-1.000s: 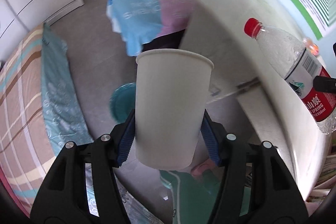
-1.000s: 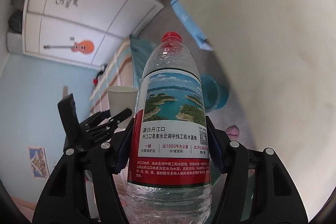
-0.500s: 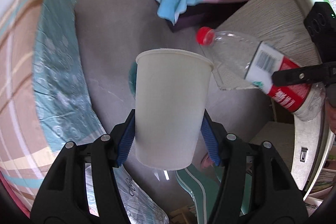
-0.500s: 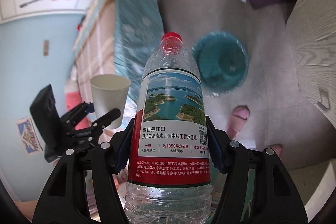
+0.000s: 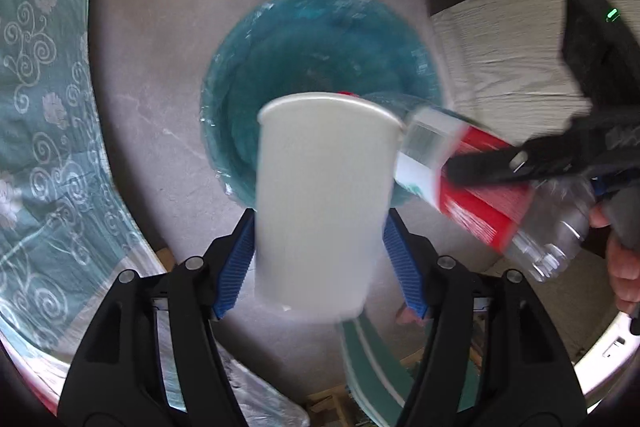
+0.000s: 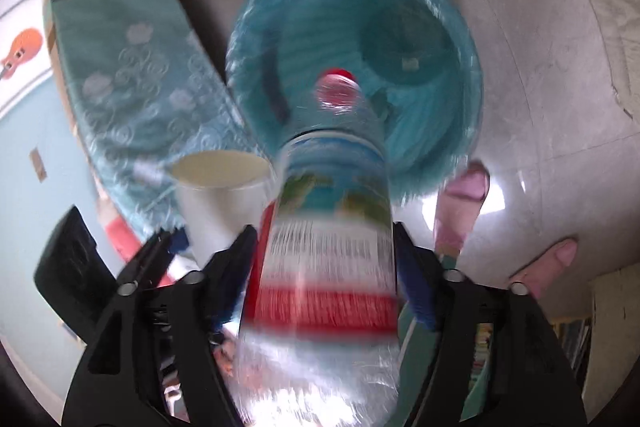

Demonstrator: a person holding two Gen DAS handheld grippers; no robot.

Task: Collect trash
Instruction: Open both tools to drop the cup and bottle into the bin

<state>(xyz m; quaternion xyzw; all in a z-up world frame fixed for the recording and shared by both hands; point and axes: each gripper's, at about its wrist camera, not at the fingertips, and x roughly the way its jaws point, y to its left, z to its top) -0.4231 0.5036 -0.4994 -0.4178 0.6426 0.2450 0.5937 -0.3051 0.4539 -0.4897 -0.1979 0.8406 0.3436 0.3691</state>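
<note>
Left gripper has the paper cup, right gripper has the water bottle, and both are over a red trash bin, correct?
Not quite: the trash bin is teal, not red, as the left wrist view shows. The left gripper does hold the paper cup and the right gripper the water bottle.

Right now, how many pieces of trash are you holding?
2. The cup is in the left gripper, and the bottle is in the right gripper. Both are above the bin.
</note>
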